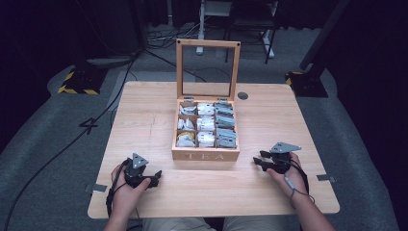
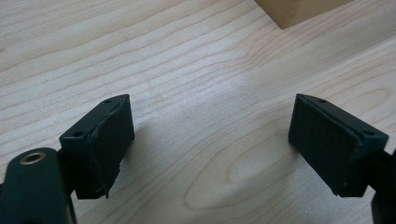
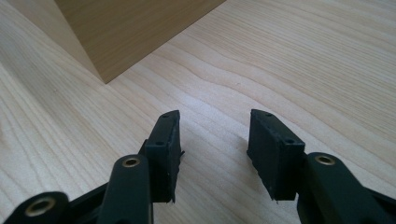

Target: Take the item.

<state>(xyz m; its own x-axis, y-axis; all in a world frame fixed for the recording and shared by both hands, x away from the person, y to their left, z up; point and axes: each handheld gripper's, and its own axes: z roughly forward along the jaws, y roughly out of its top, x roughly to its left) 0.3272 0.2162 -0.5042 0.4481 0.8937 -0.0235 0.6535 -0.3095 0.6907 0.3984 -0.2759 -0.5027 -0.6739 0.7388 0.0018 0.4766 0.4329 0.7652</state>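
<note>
The tea box [image 1: 205, 155] sits in the middle of the table [image 1: 144, 120], its glass-paned lid [image 1: 208, 70] standing upright at the back and the nine compartments showing packets of tea [image 1: 206, 124], white ones to the left and middle, grey-blue ones down the right column. I hold my left gripper [image 1: 155, 177] low over the table just off the box's front left corner, jaws spread wide with nothing between them; in the left gripper view that corner [image 2: 299, 11] shows ahead of it. My right gripper [image 1: 260, 160] rests near the front right corner, jaws partly apart and also empty, with the box's side wall [image 3: 135, 32] close ahead. As I judge it, the step is to reach into the box for a packet. To do that well I would lift one gripper clear above the front wall first, come down from above over one compartment, and pinch a single packet by its top edge, keeping the other gripper ready to steady the box.
</note>
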